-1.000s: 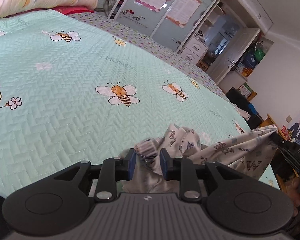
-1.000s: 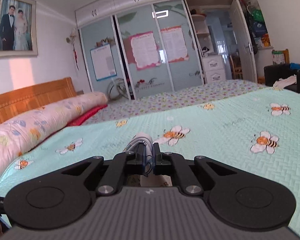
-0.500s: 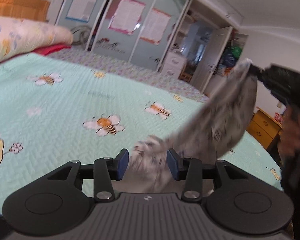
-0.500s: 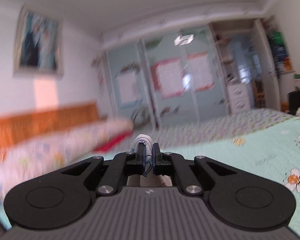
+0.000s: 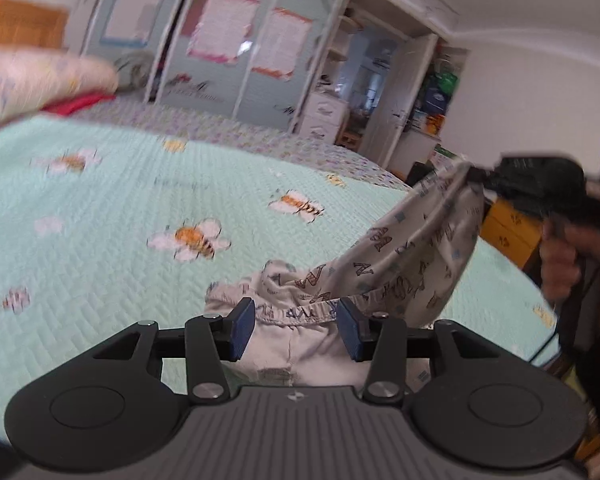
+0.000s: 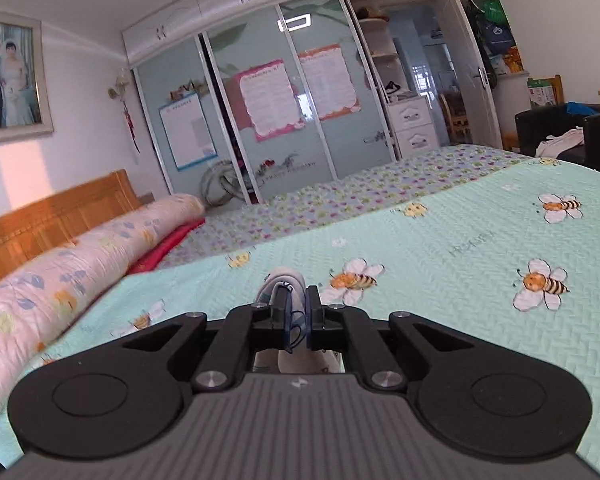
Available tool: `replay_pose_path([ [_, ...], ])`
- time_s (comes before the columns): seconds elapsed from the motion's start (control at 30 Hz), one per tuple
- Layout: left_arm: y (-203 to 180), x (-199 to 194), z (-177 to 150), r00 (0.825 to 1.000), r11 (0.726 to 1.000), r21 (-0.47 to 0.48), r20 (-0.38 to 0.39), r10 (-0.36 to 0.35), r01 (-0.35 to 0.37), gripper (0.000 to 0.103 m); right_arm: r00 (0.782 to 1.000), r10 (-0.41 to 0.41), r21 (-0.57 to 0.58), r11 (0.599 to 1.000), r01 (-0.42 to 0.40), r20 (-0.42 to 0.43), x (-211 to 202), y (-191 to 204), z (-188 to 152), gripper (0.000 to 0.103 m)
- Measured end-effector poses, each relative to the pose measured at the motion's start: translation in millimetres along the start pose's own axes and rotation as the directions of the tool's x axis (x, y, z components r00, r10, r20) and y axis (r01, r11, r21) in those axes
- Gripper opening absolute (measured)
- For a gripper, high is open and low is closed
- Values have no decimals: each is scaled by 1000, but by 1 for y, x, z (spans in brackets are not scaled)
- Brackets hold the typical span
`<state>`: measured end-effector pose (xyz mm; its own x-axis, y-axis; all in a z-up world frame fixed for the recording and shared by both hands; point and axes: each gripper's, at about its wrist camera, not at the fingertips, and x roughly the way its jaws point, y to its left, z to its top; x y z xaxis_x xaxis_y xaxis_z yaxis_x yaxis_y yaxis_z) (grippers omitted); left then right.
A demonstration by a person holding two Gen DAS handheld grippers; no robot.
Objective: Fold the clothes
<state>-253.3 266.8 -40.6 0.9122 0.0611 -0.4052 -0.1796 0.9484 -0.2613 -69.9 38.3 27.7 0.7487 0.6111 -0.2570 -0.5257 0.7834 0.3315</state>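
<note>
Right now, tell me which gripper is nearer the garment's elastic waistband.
Left. The left gripper has its open jaws on either side of the waistband; the right gripper is raised off to the side, pinching another edge of the garment.

Daylight fills my room evenly and brightly, a warm patch glows on the wall (image 6: 24,172) above the headboard, a ceiling lamp glares off the wardrobe doors (image 6: 296,22), my left view smears with motion blur toward its left side, and both views bow at their rims.
</note>
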Motion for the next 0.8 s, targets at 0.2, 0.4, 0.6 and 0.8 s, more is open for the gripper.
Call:
replay_pose_path([
  [0.2,-42,7,11,999,931,363,29,-32,19,48,997,81,-21,997,-80,16,-9,12,6,6],
  [0.4,-66,74,18,993,827,549,-82,-90,120,48,990,127,-17,992,-126,60,-26,23,18,6],
  [0.6,-65,142,-10,975,838,527,-222,-24,140,35,982,128,-17,992,-127,139,-49,19,34,6],
  [0.8,-51,124,-25,977,896,424,-208,-45,131,7,995,46,40,998,-50,94,-33,-12,29,6],
])
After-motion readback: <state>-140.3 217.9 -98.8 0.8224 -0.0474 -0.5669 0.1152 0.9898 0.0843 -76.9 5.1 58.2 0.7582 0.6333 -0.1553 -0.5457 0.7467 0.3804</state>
